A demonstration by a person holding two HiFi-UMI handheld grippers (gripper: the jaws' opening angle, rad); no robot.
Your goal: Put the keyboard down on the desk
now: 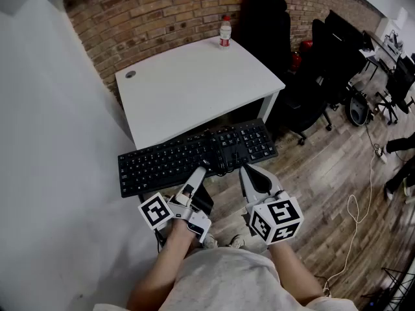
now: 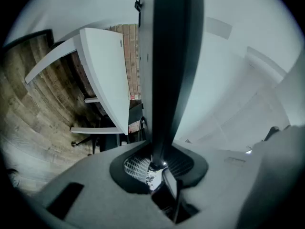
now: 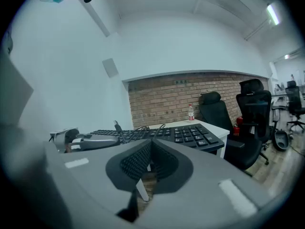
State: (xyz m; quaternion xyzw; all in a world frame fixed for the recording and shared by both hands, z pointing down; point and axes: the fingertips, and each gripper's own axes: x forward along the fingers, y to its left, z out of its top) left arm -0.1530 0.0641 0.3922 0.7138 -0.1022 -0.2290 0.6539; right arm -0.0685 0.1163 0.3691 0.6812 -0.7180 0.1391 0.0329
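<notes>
The left gripper [image 1: 200,172] has its fingers [image 2: 136,168] closed on the near long edge of the black rectangular plastic keyboard [image 1: 194,157]. In the left gripper view the board runs edge-on as a dark bar straight out from between the ribbed pads. From those fingers the keyboard stretches away to both sides and forward. It is up in the air, roughly level, with a loose dark cable [image 1: 224,155] bunched on its keys just beyond the fingertips.

The right gripper [image 3: 151,144] has its fingers [image 3: 136,162] pressed together with nothing showing between them. Their tips sit at the keyboard's near edge, right of the left pair. I cannot tell whether they touch the board or prop it from below.

Past both sets of fingers stands the white rectangular table [image 1: 194,83]. The keyboard's far edge reaches about to the table's near edge. Far beyond, at the table's back edge, a small plastic bottle with a red label [image 1: 225,31] stands upright.

By my reading the carry is nearly over, but the putting down is not done. The keyboard has yet to go forward over the tabletop, come down flat and be let go.
</notes>
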